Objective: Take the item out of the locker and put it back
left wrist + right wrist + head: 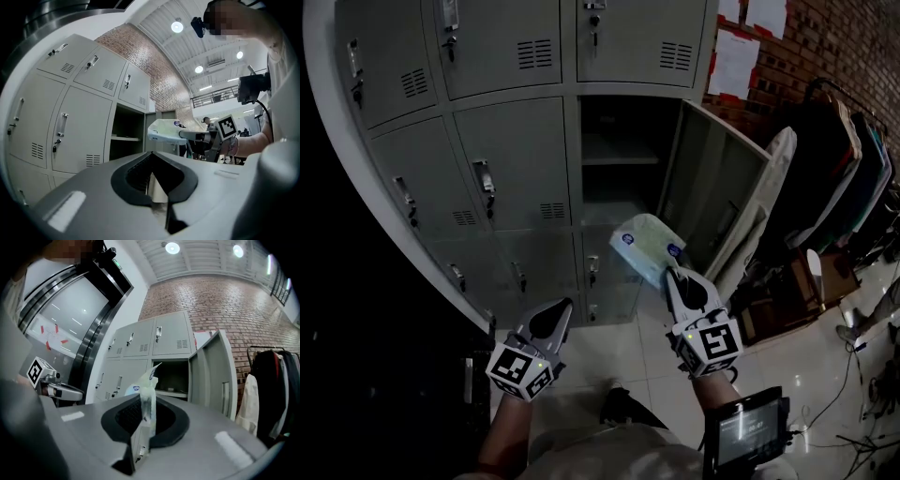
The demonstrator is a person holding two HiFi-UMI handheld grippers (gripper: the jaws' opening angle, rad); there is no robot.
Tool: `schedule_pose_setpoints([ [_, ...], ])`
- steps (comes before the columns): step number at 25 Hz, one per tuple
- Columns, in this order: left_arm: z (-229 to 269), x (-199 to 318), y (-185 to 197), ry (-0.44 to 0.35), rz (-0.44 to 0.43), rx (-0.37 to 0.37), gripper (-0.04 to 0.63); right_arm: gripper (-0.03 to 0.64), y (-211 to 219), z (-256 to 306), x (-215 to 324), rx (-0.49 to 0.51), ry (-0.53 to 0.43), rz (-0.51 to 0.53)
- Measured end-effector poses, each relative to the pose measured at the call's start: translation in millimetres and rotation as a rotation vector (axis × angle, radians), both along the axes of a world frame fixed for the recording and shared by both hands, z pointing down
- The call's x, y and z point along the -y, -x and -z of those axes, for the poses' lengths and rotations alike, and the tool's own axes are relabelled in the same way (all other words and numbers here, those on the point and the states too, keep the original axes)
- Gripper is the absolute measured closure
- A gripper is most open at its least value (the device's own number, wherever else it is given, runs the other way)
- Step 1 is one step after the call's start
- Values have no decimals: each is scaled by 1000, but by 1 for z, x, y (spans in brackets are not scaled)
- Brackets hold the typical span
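**Right tongs** (pixel 669 273): clamped on the near edge of the packet, with the jaws nearly together on the thin plastic.

**Packet** (pixel 645 246): a soft, pale plastic pack with a small blue mark. It was held in the air ahead of the right tongs, outside the locker and in front of the lower part of the open compartment. It touched no shelf or door.

**Left tongs** (pixel 563 305): to the left of the right tongs and lower. The jaws were apparently together, with only a thin slit showing, and nothing lay between them. They pointed at the closed doors.

**Open compartment** (pixel 623 192): beyond and above the packet. It was dark inside, and a shelf (pixel 619 161) crossed it partway up.

**Locker door** (pixel 712 192): swung out to the right of the packet. Its edge stood close beside the line from the right tongs into the compartment.

**Closed doors** (pixel 511 164): grey, with handles and vent slots. They lay ahead of the left tongs and above it.

**Pale leaning item** (pixel 761 202): just right of the open door. It may have been a board or a garment.

**Clothes rack** (pixel 848 159): far right of the right tongs, hung with dark clothing.

**Papers** (pixel 733 61): on the brick wall, above the open door.

**Screen unit** (pixel 745 433): behind the right tongs, at the person's body.

**Cables** (pixel 853 441): on the tiled floor (pixel 619 361), to the right of the screen unit.
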State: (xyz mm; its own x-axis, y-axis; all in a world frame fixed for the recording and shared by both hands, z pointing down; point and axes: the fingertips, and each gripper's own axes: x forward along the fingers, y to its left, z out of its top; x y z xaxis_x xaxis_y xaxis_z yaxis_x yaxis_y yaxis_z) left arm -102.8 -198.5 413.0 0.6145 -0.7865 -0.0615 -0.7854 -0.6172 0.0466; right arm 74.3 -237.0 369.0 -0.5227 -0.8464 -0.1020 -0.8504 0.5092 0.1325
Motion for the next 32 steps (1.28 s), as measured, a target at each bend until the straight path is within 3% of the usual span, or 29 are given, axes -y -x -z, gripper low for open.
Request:
schedule_pose_setpoints([
  [12,9,159,-12,-37,35,-30,594,601,20,26,213,-21,-72,32],
  [17,-5,203,-16,-5,13,-18,594,603,28,31,294,-12,-76,-27],
  [21,-10,232,2,13,58,-59,594,607,36,34,341,-39,-77,-75],
  [26,-8,255,12,26,63,-39,594,609,38,29,368,-44,-46,-102],
  [28,-7,260,16,27,67,-46,594,569,42,24,372,-50,-32,-86],
  [31,-6,267,17,26,59,-53,594,352,48,25,372,-26,-28,-52],
  [32,-6,268,18,24,55,-51,594,323,49,27,371,-15,-37,-53],
])
